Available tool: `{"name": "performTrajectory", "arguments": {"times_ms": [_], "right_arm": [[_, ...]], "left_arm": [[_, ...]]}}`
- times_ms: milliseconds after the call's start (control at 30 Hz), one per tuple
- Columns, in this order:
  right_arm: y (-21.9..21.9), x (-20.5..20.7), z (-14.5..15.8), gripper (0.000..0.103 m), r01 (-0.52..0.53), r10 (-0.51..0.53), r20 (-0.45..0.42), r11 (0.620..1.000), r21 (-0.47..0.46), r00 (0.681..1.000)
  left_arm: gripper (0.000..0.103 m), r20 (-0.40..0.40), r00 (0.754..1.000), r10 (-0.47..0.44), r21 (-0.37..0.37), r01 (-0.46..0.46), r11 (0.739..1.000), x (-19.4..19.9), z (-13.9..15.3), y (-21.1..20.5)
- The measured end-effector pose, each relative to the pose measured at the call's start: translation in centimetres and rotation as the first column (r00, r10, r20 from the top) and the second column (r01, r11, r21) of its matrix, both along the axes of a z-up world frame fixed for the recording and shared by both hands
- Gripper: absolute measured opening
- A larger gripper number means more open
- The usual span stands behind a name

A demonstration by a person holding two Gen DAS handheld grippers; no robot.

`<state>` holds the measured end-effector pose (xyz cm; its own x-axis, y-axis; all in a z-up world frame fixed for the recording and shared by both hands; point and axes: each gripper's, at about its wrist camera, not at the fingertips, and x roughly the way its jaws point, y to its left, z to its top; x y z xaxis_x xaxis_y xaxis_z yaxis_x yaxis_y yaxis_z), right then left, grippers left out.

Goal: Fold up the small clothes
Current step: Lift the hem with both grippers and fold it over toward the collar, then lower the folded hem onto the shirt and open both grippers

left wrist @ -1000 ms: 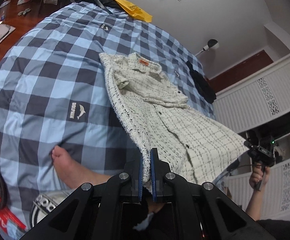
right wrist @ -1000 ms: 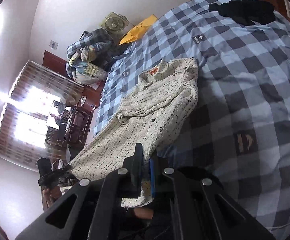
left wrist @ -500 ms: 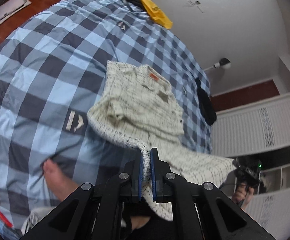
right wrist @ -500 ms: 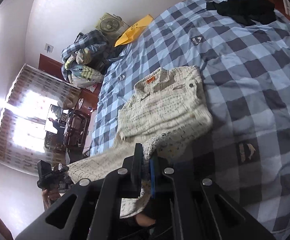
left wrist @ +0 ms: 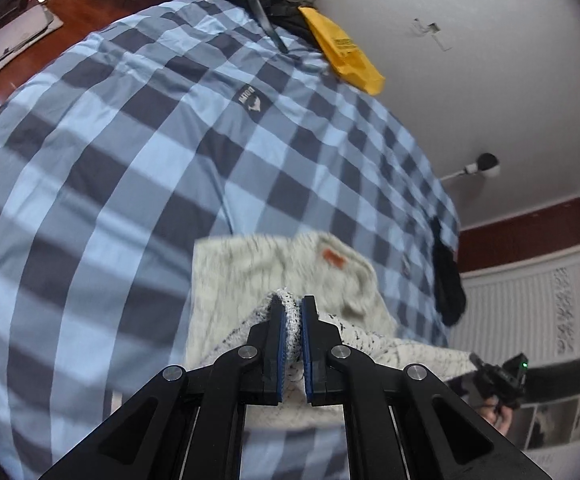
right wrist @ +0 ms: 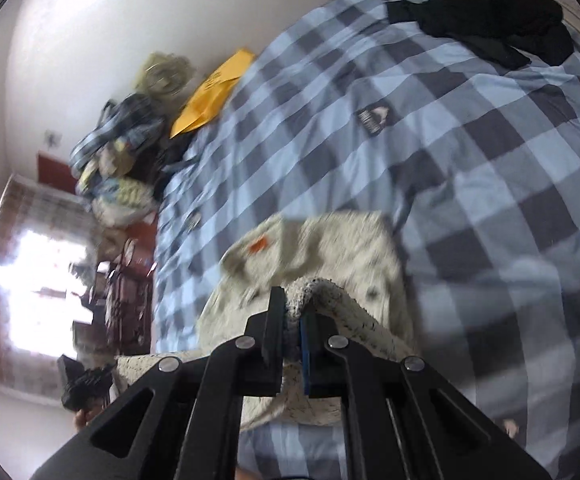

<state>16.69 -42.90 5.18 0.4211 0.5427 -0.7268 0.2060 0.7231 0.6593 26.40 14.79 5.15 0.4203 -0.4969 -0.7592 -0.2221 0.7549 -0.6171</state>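
The fingers (left wrist: 276, 320) of the left gripper (left wrist: 293, 312) are clamped on the hem of a cream tweed jacket (left wrist: 250, 264), and the right gripper (right wrist: 293, 308) pinches the same hem at its other corner. The jacket lies low in the centre of both frames on the blue checked bedspread (left wrist: 110, 168), its lower half lifted and doubled over the upper part, the orange neck label (left wrist: 331, 258) showing just beyond the fingertips. A yellow bag (left wrist: 345, 52) sits at the top of the left view, and a black garment (right wrist: 485, 24) lies in the upper right of the right view.
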Motion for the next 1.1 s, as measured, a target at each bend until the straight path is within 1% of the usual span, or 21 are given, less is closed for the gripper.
{"name": "performTrajectory", "arguments": {"times_ms": [67, 167, 267, 300, 333, 367, 433, 467, 500, 533, 567, 633, 667, 733, 800, 833, 900, 933, 967, 1033, 1100], "right_arm": [[-0.1, 2.9, -1.5, 0.003, 0.018, -0.019, -0.026, 1.000, -0.016, 0.999], [-0.2, 7.1, -4.4, 0.003, 0.037, -0.038, -0.070, 0.999, -0.021, 0.997], [0.5, 11.6, -8.9, 0.003, 0.022, -0.024, -0.146, 1.000, -0.010, 0.989], [0.5, 12.2, -10.0, 0.003, 0.042, -0.045, -0.175, 0.999, -0.020, 0.984], [0.3, 12.8, -11.3, 0.006, 0.067, -0.070, -0.214, 0.998, -0.021, 0.974], [0.0, 13.3, -12.8, 0.006, 0.101, -0.098, -0.249, 0.995, -0.004, 0.964], [-0.8, 13.9, -14.6, 0.007, 0.155, -0.136, -0.298, 0.987, 0.042, 0.945], [-1.3, 14.0, -15.3, 0.011, 0.180, -0.152, -0.322, 0.982, 0.059, 0.935], [-1.7, 14.1, -15.6, 0.017, 0.201, -0.168, -0.340, 0.978, 0.064, 0.925], [-2.3, 14.0, -15.4, 0.034, 0.230, -0.199, -0.345, 0.972, 0.051, 0.917], [-3.1, 13.9, -14.9, 0.050, 0.257, -0.233, -0.332, 0.966, 0.031, 0.914], [-4.8, 13.5, -13.2, 0.063, 0.307, -0.289, -0.297, 0.952, 0.013, 0.910], [-5.5, 13.4, -12.5, 0.066, 0.324, -0.305, -0.284, 0.946, 0.022, 0.909], [-6.5, 12.4, -10.6, 0.067, 0.342, -0.324, -0.253, 0.939, 0.030, 0.912], [-6.2, 11.3, -9.2, 0.067, 0.319, -0.306, -0.232, 0.948, 0.019, 0.923], [-5.5, 10.8, -8.6, 0.067, 0.289, -0.283, -0.224, 0.957, -0.006, 0.932], [-3.1, 9.5, -7.4, 0.067, 0.187, -0.200, -0.204, 0.979, -0.080, 0.958], [-2.1, 9.0, -7.1, 0.067, 0.145, -0.165, -0.206, 0.984, -0.106, 0.965], [-0.4, 8.9, -6.7, 0.067, 0.095, -0.119, -0.194, 0.987, -0.133, 0.974], [3.4, 8.0, -6.6, 0.067, -0.017, -0.015, -0.182, 0.985, -0.174, 0.983], [7.3, 8.2, -7.1, 0.067, -0.113, 0.082, -0.170, 0.976, -0.184, 0.982]], "left_arm": [[0.006, -0.036, 0.999, 0.022, 0.010, -0.022, 1.000, 3.3, -2.1, -0.3], [0.006, -0.118, 0.991, 0.059, -0.006, -0.060, 0.998, 8.4, -6.9, 0.0], [0.006, -0.190, 0.976, 0.104, -0.033, -0.112, 0.993, 11.5, -11.6, 0.5], [0.007, -0.204, 0.973, 0.109, -0.019, -0.115, 0.993, 12.2, -12.4, 0.5], [0.007, -0.214, 0.971, 0.110, 0.012, -0.110, 0.994, 12.8, -13.2, 0.5], [0.007, -0.215, 0.969, 0.124, 0.074, -0.111, 0.991, 13.4, -13.7, 0.5], [0.011, -0.178, 0.969, 0.173, 0.165, -0.144, 0.976, 13.8, -13.4, 1.0], [0.028, -0.155, 0.968, 0.198, 0.184, -0.169, 0.968, 13.9, -13.0, 1.6], [0.083, -0.143, 0.966, 0.213, 0.188, -0.185, 0.965, 14.0, -12.5, 2.0], [0.102, -0.133, 0.964, 0.229, 0.193, -0.201, 0.960, 13.9, -11.9, 2.6], [0.103, -0.091, 0.962, 0.257, 0.203, -0.234, 0.951, 13.6, -11.0, 3.2], [0.103, -0.058, 0.965, 0.254, 0.212, -0.237, 0.948, 13.5, -10.0, 3.6], [0.103, -0.050, 0.971, 0.235, 0.226, -0.218, 0.949, 13.2, -9.3, 3.5], [0.103, -0.056, 0.978, 0.203, 0.253, -0.183, 0.950, 12.4, -8.5, 3.0], [0.103, -0.049, 0.988, 0.146, 0.285, -0.127, 0.950, 10.9, -7.4, 1.7], [0.103, -0.041, 0.992, 0.119, 0.305, -0.101, 0.947, 10.0, -6.9, 1.0], [0.103, -0.026, 0.999, 0.037, 0.374, -0.025, 0.927, 7.6, -5.9, -1.1], [0.103, -0.024, 1.000, -0.005, 0.401, 0.014, 0.916, 6.7, -5.6, -2.2], [0.103, -0.024, 0.998, -0.064, 0.440, 0.067, 0.895, 5.4, -5.5, -3.9], [0.103, -0.023, 0.990, -0.142, 0.465, 0.137, 0.875, 4.1, -5.6, -6.6], [0.103, -0.017, 0.981, -0.194, 0.462, 0.180, 0.869, 3.1, -5.8, -8.7]]}}
